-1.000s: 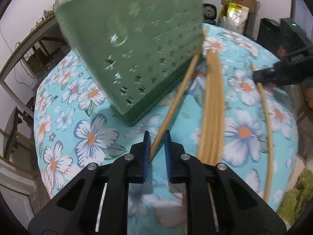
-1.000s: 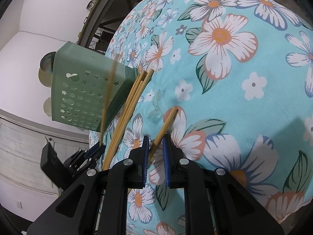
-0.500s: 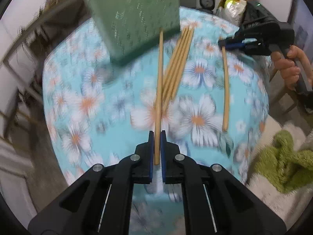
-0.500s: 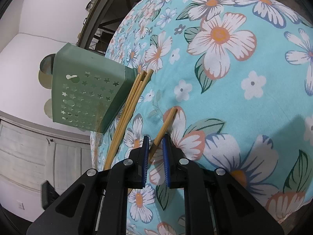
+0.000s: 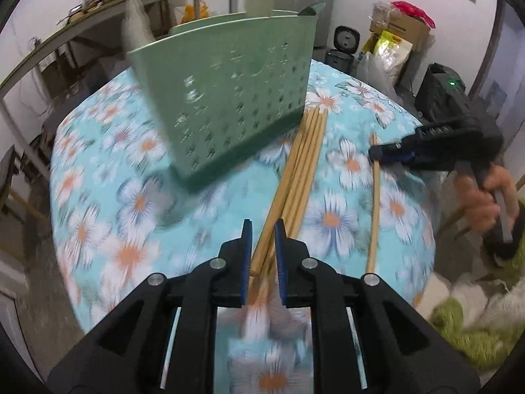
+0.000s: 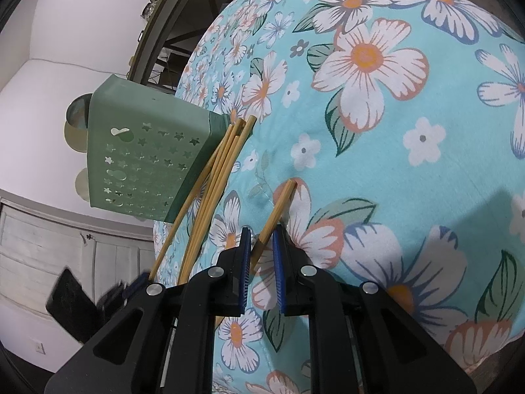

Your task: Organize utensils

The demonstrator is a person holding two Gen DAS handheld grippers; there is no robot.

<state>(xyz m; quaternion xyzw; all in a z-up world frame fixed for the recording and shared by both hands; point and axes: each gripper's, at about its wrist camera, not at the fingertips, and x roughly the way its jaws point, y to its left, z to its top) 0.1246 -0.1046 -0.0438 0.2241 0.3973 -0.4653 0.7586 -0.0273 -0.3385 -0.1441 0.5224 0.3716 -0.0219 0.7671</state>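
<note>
A green perforated utensil holder (image 5: 229,98) (image 6: 144,154) stands on the floral tablecloth (image 6: 426,131). A bundle of wooden chopsticks (image 5: 305,164) (image 6: 220,170) lies with its far ends against the holder's base. My left gripper (image 5: 262,226) (image 6: 131,287) hovers over the bundle's near end. Its jaws are opening, and one chopstick (image 5: 262,246) (image 6: 183,216) sits loosely between the pads. A lone chopstick (image 5: 375,203) (image 6: 279,203) lies flat to the right. My right gripper (image 6: 262,229) (image 5: 374,156) straddles its end, with small gaps on both sides.
A hand (image 5: 482,203) holds the right gripper at the table's right edge. A green towel (image 5: 459,321) lies below that edge. Boxes and bags (image 5: 393,49) and a metal shelf (image 5: 98,29) stand behind the round table.
Half a second ago the left jaws were pinched on one chopstick; now they stand wider and the gripper has shifted and risen. The right gripper and its chopstick have not moved.
</note>
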